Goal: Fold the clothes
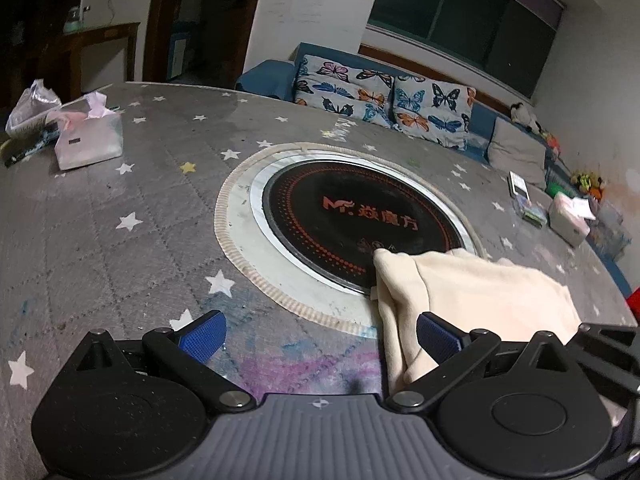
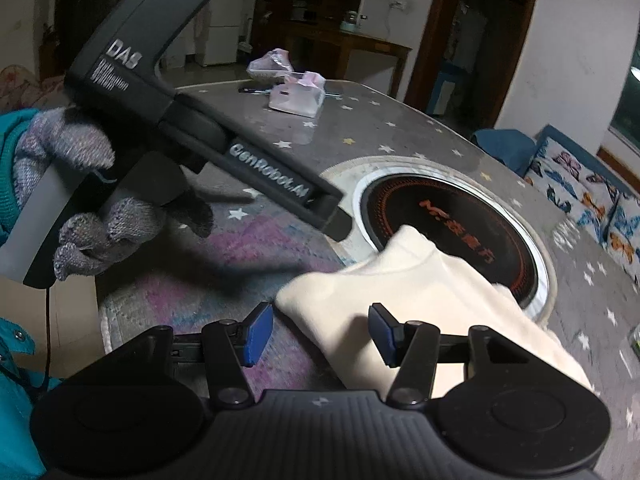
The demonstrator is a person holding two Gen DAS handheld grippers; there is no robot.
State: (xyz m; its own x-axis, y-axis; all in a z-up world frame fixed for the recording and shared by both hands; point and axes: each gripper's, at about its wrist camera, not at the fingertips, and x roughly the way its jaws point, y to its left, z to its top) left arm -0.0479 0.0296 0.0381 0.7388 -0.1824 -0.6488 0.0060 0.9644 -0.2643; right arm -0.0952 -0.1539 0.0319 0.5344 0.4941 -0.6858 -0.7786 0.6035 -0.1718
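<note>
With the folded cream fleece garment (image 2: 420,292) lying just ahead of both grippers, left gripper (image 1: 320,336) and right gripper (image 2: 320,330) gape empty, seemingly between folds; next, pinch an edge.

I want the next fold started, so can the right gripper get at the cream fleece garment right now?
Probably yes: the right gripper has its jaws open, with the cream fleece garment lying unobstructed just ahead.

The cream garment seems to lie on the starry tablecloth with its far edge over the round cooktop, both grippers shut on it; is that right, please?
Not quite. The cream garment does overlap the round cooktop, but both wrist views show the left gripper and right gripper open, pads apart, neither pinching the cloth.
</note>
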